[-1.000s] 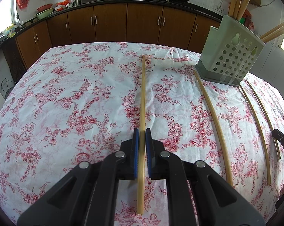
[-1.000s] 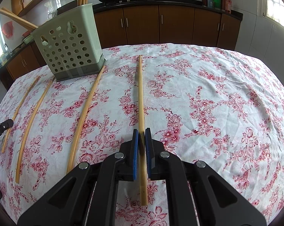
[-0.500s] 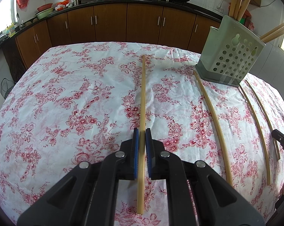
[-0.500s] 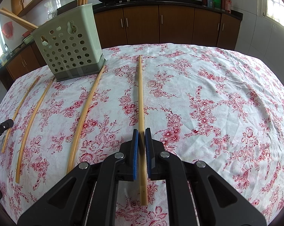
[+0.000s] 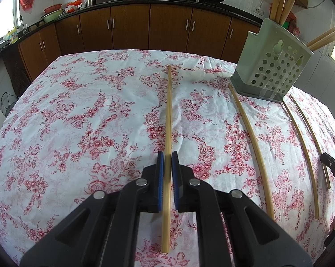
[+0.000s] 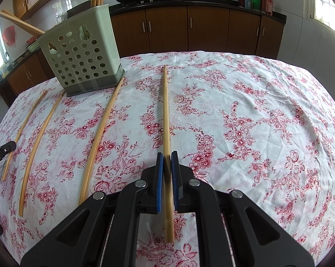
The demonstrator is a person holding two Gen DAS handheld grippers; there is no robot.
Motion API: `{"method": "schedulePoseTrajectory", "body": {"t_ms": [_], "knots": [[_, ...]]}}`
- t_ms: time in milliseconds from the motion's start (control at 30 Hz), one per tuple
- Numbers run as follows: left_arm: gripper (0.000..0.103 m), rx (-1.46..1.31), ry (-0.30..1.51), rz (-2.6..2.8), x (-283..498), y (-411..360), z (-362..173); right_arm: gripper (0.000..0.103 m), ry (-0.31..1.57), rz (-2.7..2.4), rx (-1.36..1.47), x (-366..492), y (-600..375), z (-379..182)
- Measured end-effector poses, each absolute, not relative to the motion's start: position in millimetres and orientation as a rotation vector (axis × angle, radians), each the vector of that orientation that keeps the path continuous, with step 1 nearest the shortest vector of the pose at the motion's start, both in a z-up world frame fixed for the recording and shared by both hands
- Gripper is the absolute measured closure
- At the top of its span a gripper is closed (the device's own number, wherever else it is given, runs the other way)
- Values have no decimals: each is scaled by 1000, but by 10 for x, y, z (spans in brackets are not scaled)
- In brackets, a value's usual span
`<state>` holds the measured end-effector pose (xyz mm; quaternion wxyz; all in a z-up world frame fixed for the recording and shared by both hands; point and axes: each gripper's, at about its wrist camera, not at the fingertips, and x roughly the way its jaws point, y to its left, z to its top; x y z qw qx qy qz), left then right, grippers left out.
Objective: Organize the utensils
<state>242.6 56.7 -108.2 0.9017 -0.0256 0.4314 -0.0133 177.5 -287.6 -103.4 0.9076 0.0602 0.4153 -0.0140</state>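
In the left wrist view my left gripper point(image 5: 167, 155) is shut on a long bamboo chopstick point(image 5: 168, 111), which runs straight away over the floral tablecloth point(image 5: 78, 122). In the right wrist view my right gripper point(image 6: 167, 155) is likewise shut on a chopstick point(image 6: 165, 111), near its close end. A pale green perforated utensil holder point(image 5: 272, 71) point(image 6: 83, 57) stands at the back with several chopsticks upright in it. Three loose chopsticks point(image 5: 252, 138) lie to the right of the left gripper's stick. Three chopsticks point(image 6: 100, 129) lie left of the right gripper's stick.
The other gripper's black tip point(image 5: 332, 166) point(image 6: 0, 153) shows at each view's edge, with part of a hand below it. Brown kitchen cabinets point(image 5: 132, 26) and a counter with woks stand behind the table. The cloth falls away at the rounded table edges.
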Motion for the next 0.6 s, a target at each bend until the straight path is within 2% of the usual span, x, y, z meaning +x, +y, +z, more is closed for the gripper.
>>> {"method": "schedulePoseTrajectory", "body": {"t_ms": [400,600], "knots": [[91,34,896,-16,2239,453,-1079,95,855,-17,145,1728,-2894,-1026],[95,69,887,-28,2199,420,-958,95,816,-23,151,1675,-2962,-884]]}}
